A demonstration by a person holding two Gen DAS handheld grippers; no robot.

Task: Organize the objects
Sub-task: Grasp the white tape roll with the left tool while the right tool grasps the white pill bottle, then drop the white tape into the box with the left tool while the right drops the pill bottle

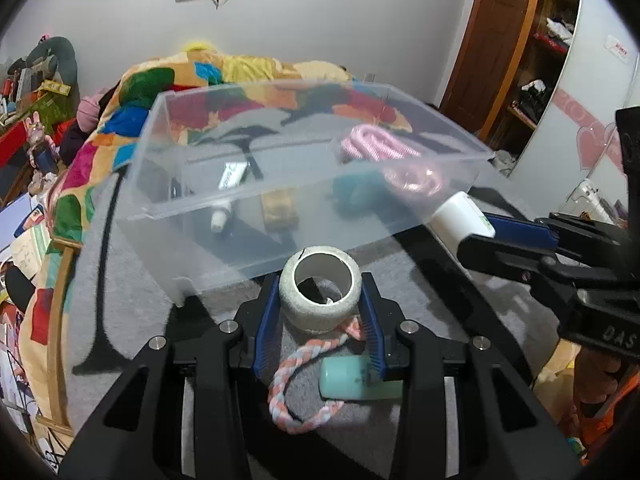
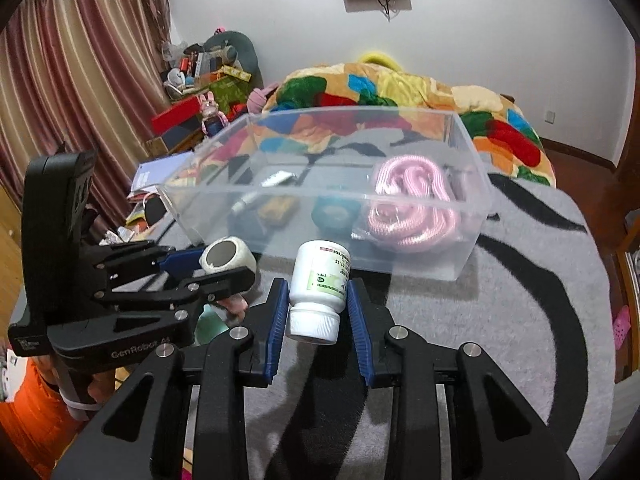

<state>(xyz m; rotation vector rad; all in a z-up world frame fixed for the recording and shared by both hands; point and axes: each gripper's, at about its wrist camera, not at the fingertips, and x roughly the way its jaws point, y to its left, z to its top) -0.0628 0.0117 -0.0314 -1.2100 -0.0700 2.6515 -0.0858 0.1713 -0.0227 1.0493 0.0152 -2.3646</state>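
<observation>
My left gripper (image 1: 320,300) is shut on a white bandage roll (image 1: 318,298), held above the grey rug just in front of the clear plastic box (image 1: 168,216). My right gripper (image 2: 318,292) is shut on a white pill bottle (image 2: 318,290), cap toward me, also just short of the box (image 2: 474,200). Each gripper shows in the other's view, the right gripper (image 1: 472,232) and the left gripper (image 2: 224,266). Inside the box lie a pink coiled cord (image 2: 412,204), a teal roll (image 2: 334,214), a small tube (image 1: 222,218) and a tan block (image 1: 278,208).
On the rug below my left gripper lie a pink-and-white braided loop (image 1: 298,384) and a mint green container (image 1: 352,378). A colourful blanket (image 2: 400,88) is piled behind the box. Clutter stands at the far left (image 2: 200,76); the grey rug (image 2: 520,300) spreads to the right.
</observation>
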